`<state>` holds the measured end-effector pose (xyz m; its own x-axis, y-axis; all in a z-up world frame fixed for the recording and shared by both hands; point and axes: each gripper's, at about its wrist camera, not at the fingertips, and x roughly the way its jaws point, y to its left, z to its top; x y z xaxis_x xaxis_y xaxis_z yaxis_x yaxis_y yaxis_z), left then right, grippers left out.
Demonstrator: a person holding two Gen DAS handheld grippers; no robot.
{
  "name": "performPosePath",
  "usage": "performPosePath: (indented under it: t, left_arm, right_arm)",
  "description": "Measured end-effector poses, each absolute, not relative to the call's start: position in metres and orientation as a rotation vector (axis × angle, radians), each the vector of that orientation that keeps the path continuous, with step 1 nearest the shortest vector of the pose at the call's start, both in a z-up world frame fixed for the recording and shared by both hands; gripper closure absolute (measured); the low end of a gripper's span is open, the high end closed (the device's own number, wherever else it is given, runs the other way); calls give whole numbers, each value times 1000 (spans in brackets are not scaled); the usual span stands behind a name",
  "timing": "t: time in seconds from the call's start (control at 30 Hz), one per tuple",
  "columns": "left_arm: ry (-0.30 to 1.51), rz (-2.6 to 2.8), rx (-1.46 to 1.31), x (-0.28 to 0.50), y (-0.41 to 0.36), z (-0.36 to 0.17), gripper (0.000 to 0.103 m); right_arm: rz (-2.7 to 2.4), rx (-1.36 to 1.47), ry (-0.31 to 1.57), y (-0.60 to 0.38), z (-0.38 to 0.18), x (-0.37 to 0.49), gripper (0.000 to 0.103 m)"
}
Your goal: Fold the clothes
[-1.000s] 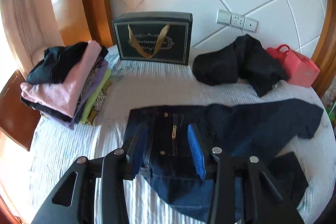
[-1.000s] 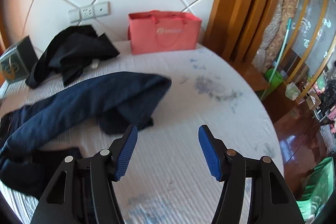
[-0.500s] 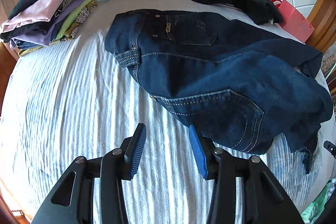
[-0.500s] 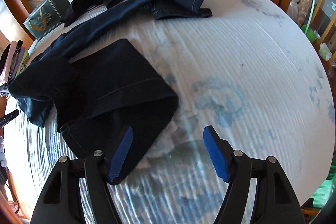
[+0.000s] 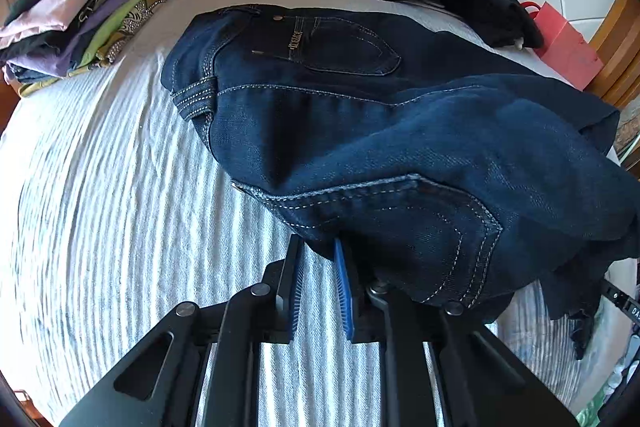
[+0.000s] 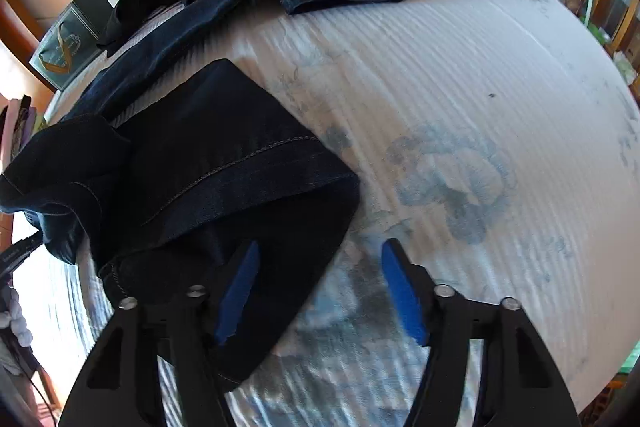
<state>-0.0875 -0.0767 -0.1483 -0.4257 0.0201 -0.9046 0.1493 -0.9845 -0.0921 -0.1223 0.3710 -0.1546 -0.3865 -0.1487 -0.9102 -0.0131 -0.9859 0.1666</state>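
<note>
Two hand-held grippers work the jeans [image 5: 360,115] sprawled across the bed [image 5: 100,187]: left [image 5: 318,269] narrowed at the seat's near edge, seemingly nipping denim, right [image 6: 316,259] wide over the near leg, which needs gripping next

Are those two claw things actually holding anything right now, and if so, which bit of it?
The left gripper looks pinched on the jeans at the near edge, beside the back pocket. The right gripper is open over a trouser-leg end, holding nothing.
</note>
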Motion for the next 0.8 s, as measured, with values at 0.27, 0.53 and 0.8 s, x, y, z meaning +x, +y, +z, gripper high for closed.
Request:
performPosePath:
  t: [0.27,0.53,0.8]
  left_arm:
    - [225,-2605,1436,-91,-90,-105,101]
    - [168,-2687,1369,-116,-83,-62,100]
    - [179,-2619,1476,-89,-93,-104,82]
  right_arm:
    - [-2871,1402,160,371,-76,-114,102]
    - [-3321,1306,468,481,1,-129,102]
    - [-3132,1687,262,524,-51,-137,73]
